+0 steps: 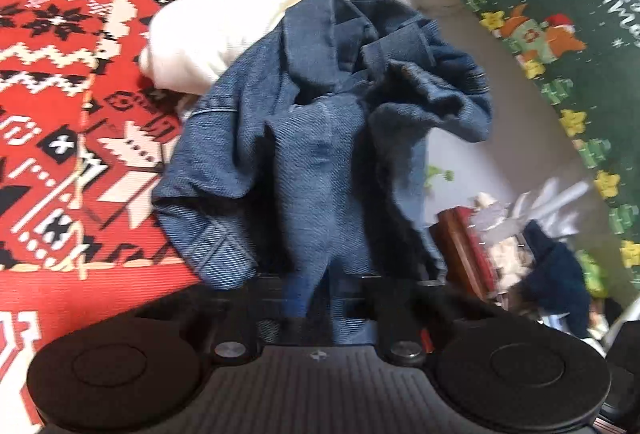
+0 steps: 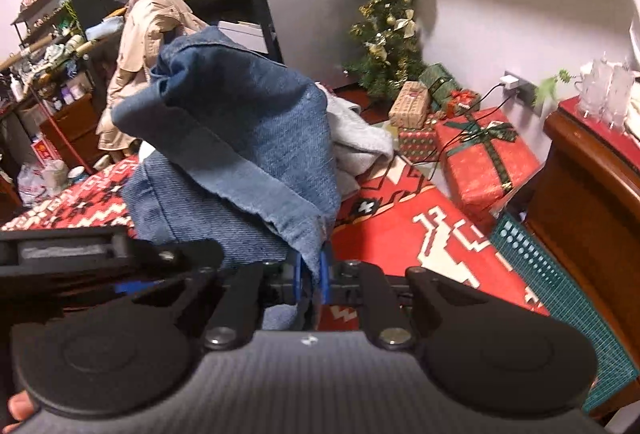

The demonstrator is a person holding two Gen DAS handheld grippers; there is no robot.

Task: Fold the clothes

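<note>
A crumpled blue denim garment (image 1: 316, 138) lies bunched on the red patterned cloth (image 1: 60, 114). My left gripper (image 1: 316, 298) is shut on a fold of that denim, which drapes over and hides its fingertips. In the right wrist view the same denim garment (image 2: 248, 138) rises in a peak, its frayed hem hanging down into my right gripper (image 2: 314, 274), whose blue pads are shut on the hem. The other gripper's black body (image 2: 80, 254) shows at the left. A white garment (image 1: 208, 34) lies behind the denim, partly under it.
A grey garment (image 2: 356, 138) sits behind the denim. Wrapped gift boxes (image 2: 484, 158) and a small Christmas tree (image 2: 388, 34) stand at the wall. A wooden cabinet (image 2: 592, 194) is on the right, a green cutting mat (image 2: 560, 274) beside it. A green Christmas rug (image 1: 560, 34) lies on the floor.
</note>
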